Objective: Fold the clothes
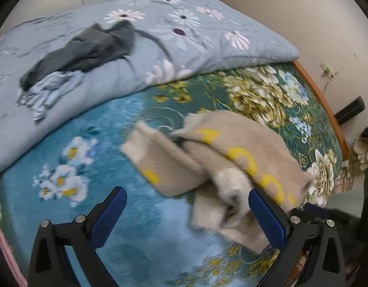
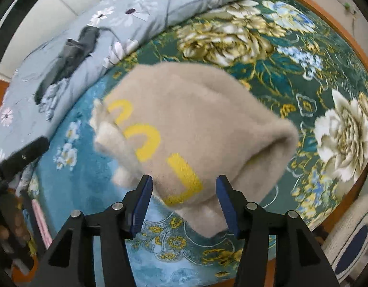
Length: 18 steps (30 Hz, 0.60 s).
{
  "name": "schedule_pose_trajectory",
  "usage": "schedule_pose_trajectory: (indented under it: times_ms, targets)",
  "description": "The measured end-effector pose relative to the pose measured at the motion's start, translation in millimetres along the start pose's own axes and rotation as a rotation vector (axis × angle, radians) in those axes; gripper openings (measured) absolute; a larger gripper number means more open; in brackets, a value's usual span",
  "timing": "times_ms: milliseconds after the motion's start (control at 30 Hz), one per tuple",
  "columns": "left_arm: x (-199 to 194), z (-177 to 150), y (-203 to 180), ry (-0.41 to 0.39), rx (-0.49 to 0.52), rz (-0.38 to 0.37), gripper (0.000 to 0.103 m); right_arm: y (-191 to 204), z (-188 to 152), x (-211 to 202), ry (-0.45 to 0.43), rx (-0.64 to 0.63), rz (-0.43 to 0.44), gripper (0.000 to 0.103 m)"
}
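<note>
Progress, as judged: early to middle stage. Beige sweater [image 2: 195, 119] bunched on the bed blanket [image 1: 88, 205], partly doubled over, not yet a flat, squared fold — sleeve ends loose and splayed toward the left in the left wrist view. Two further garments left unfolded on the grey floral quilt [image 1: 195, 43] at the back of the bed: a dark grey garment [image 1: 88, 50] and a pale blue striped garment [image 1: 45, 93], both crumpled, touching each other.

Left claw [image 1: 187, 212]: fingers wide apart, nothing clamped; right finger touching or just beside the sweater's lower edge.

Right claw [image 2: 184, 203]: fingers apart, straddling a hanging corner of the sweater; no grip evident, contact uncertain.

Materials: sweater — thick, fuzzy knit, soft and limp, with yellow lettering; likely to slump and resist sharp creases. Blanket — plush, teal with large printed flowers. Quilt — smooth, padded, rounded edge. Bed frame [image 1: 327, 110] — orange-brown wood.
</note>
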<state>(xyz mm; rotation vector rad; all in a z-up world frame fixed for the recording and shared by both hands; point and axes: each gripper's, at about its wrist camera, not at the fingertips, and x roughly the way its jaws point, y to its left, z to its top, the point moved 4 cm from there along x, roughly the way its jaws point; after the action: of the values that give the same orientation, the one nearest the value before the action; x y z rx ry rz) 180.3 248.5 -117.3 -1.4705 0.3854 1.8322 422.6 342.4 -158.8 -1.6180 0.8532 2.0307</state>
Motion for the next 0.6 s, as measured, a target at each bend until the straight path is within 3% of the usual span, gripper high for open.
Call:
schedule_pose_trajectory:
  times_ms: [133, 267, 367, 433, 600]
  targets:
    - [32, -4, -17, 0.073, -0.001, -0.030, 0.102, -6, -8, 20, 0.005, 0.009, -0.130, 0.057]
    - [55, -9, -26, 0.144, -0.004, -0.073, 0.101, -22, -12, 20, -0.011, 0.016, -0.201, 0.057]
    - [66, -12, -34, 0.179, 0.012, -0.096, 0.092, -33, -14, 15, -0.033, 0.001, -0.276, 0.057]
    - [74, -13, -39, 0.203, 0.013, -0.103, 0.085, -40, -20, 15, -0.021, -0.007, -0.295, 0.057]
    - [86, -17, -45, 0.227, 0.004, -0.108, 0.080, -65, -38, 16, 0.016, 0.063, -0.297, 0.057]
